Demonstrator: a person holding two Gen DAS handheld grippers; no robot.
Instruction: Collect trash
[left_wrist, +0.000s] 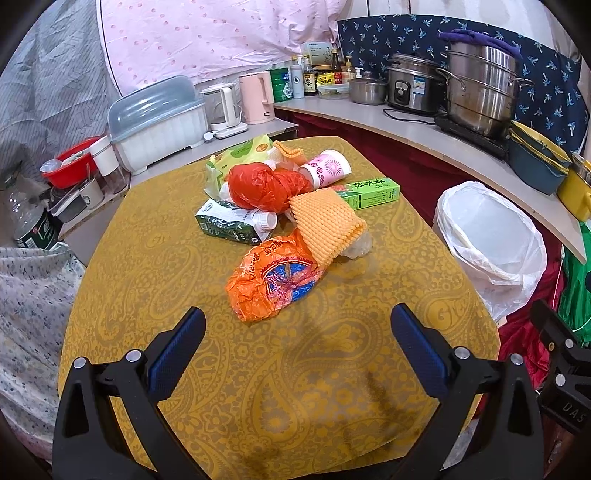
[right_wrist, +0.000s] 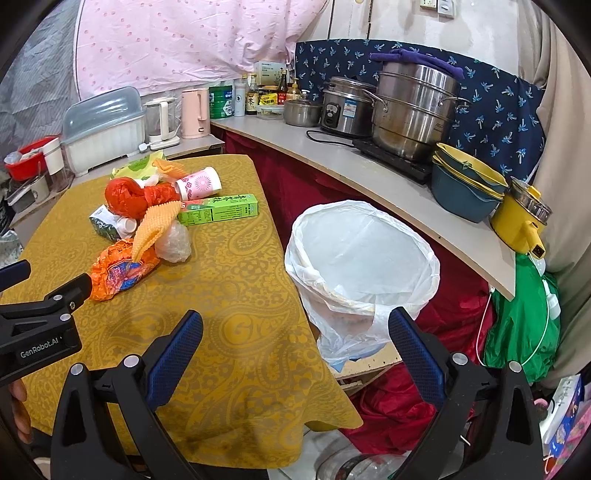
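Bin (right_wrist: 364, 258) stood on the floor just off the worktop's (right_wrist: 236, 295) edge, lined w/ a thin white plastic bag (left_wrist: 491, 236) folded over the rim. Inside looked bare apart from the liner; bottom not clearly visible.

Trash sat in one heap on the worktop, which wore a mustard paisley cloth. In the left wrist view the heap lay at 12 o'clock from the left gripper (left_wrist: 297, 328), well apart from it. Nearest piece: crumpled orange snack wrapper (left_wrist: 271, 282) w/ blue-red print. Touching it at 1 o'clock, a yellow-orange knobbly foam sleeve (left_wrist: 325, 225), draped partly over a clear crumpled plastic lump (right_wrist: 173, 242). At 11 o'clock of the wrapper, a dark green carton (left_wrist: 225, 225) lying flat, w/ a small white bottle (left_wrist: 264, 221) against it. Behind those, a knotted red plastic bag (left_wrist: 266, 186). A green box (left_wrist: 371, 194) lay at 3 o'clock of the red bag, a pink flowered paper cup (left_wrist: 328, 168) on its side at 1 o'clock, a yellow-green packet (left_wrist: 240, 153) at the back.

Left gripper jaws were wide apart, holding nothing, above bare cloth. Right gripper (right_wrist: 295, 328) jaws also wide apart and empty, one finger over the worktop edge, the other in front of the bin.
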